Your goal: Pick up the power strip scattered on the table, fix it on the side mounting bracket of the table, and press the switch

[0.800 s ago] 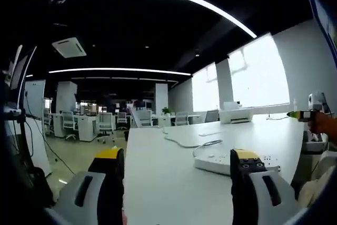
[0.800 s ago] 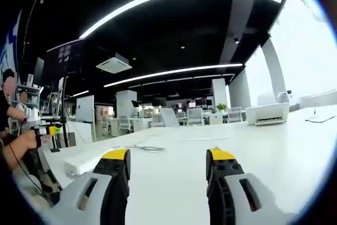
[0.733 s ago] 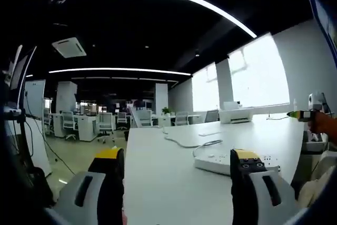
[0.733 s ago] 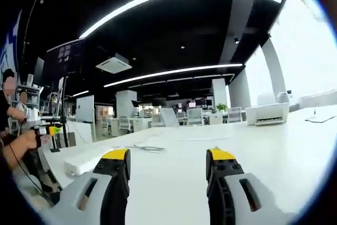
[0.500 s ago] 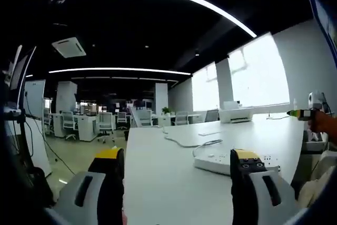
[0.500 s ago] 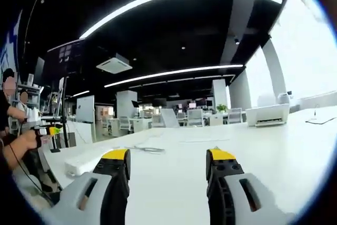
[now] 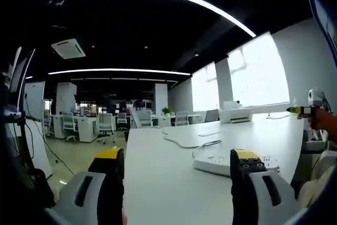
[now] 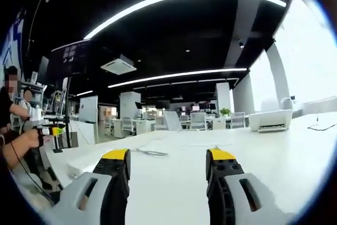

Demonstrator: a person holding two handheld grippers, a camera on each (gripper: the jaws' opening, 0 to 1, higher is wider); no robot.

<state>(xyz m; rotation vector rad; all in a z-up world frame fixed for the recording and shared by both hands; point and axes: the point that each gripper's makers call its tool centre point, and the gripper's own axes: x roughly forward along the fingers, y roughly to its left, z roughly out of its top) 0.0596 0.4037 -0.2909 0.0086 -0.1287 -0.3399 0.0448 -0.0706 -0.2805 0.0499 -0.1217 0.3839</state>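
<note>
Nearest the lens of the left gripper view, the left gripper (image 7: 176,164) holds its yellow-tipped jaws wide apart with nothing between them, low over a white table (image 7: 163,183). Just past its right-hand jaw lies the white strip (image 7: 213,163), flat on the table, partly hidden by that jaw; its cord (image 7: 184,143) snakes away across the top. At the far right edge a hand (image 7: 324,121) holds the other tool. Farther back sits a white printer (image 7: 235,114), then rows of desks and chairs. Over in the right gripper view, the right gripper (image 8: 167,164) is likewise spread and empty above the table (image 8: 174,193); the strip (image 8: 84,165) rests well to its left, near the table's edge, with a hand (image 8: 23,143) beyond it.
</note>
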